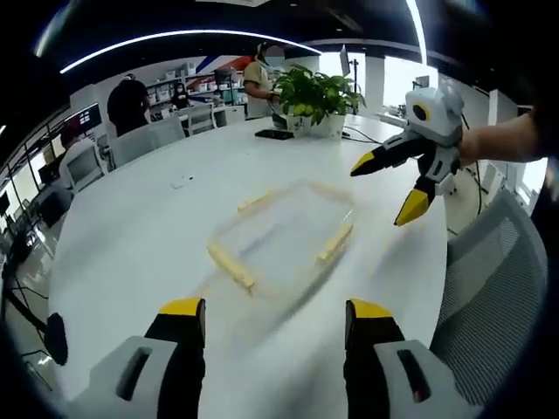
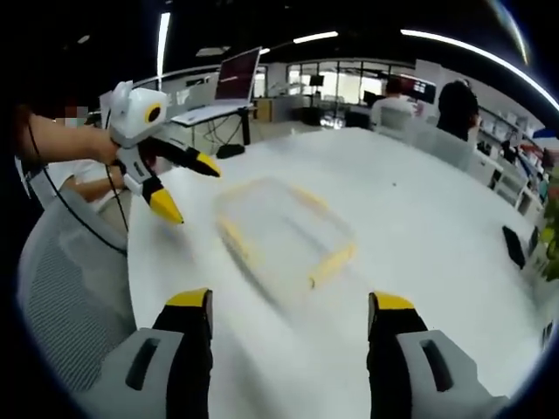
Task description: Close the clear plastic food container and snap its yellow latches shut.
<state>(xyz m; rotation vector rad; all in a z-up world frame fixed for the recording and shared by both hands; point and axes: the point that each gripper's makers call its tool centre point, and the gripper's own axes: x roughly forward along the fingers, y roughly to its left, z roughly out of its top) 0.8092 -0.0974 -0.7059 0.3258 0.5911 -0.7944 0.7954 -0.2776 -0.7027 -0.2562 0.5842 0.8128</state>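
Container point(image 1: 284, 237) is centred on the tabletop point(image 1: 131, 236), reachable from both sides; left gripper point(image 1: 275, 319) and right gripper point(image 2: 293, 310) are held above, jaws apart, nothing clamped.

Left claw point(image 1: 271, 316) agape; right claw point(image 2: 293, 308) agape.

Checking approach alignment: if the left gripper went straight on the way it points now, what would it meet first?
Probably the clear food container on the white table, lying ahead between the left gripper's open jaws. Motion blur leaves depth uncertain.
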